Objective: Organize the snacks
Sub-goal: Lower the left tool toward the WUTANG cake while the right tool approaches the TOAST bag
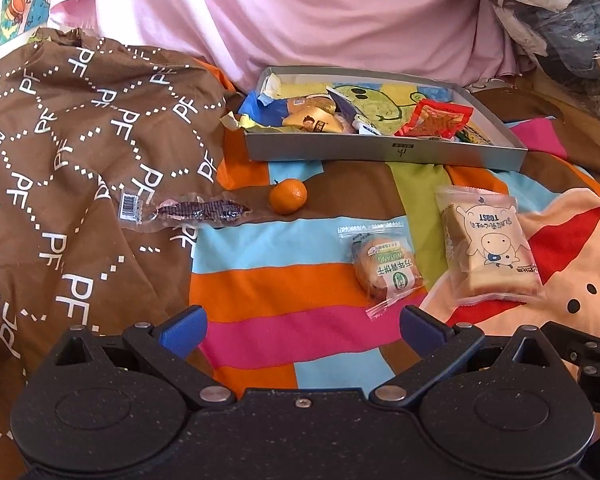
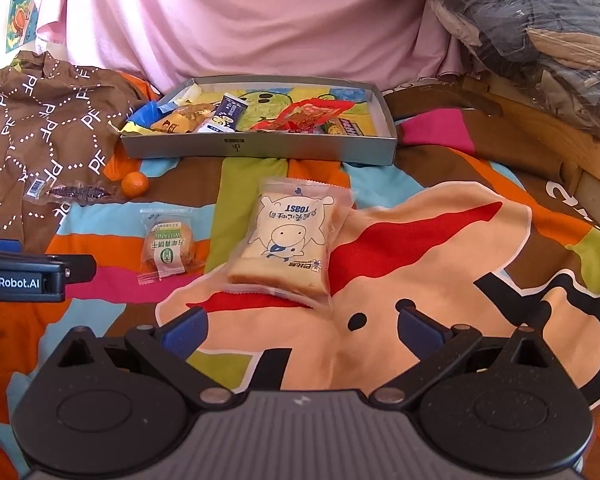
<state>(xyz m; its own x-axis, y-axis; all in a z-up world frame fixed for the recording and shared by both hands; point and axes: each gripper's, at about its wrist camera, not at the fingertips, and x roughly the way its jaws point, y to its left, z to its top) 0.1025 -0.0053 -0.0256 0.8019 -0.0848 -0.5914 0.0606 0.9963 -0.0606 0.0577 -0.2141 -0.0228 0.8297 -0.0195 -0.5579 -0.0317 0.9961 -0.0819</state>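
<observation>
Judging from the layout, the toast packet (image 2: 286,246) is next for the grey box (image 2: 260,150). The right gripper (image 2: 302,334) stands spread wide and empty just short of it; it should close across the narrow sides, since the film looks slippery. The left gripper (image 1: 302,332) is likewise agape, holding nothing. The packet lies flat on the bedspread (image 2: 420,280), sealed and printed.

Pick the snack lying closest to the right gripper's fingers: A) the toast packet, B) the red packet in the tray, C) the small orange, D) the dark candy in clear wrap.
A: the toast packet lies just ahead of the open right gripper, while the others sit farther off.
</observation>
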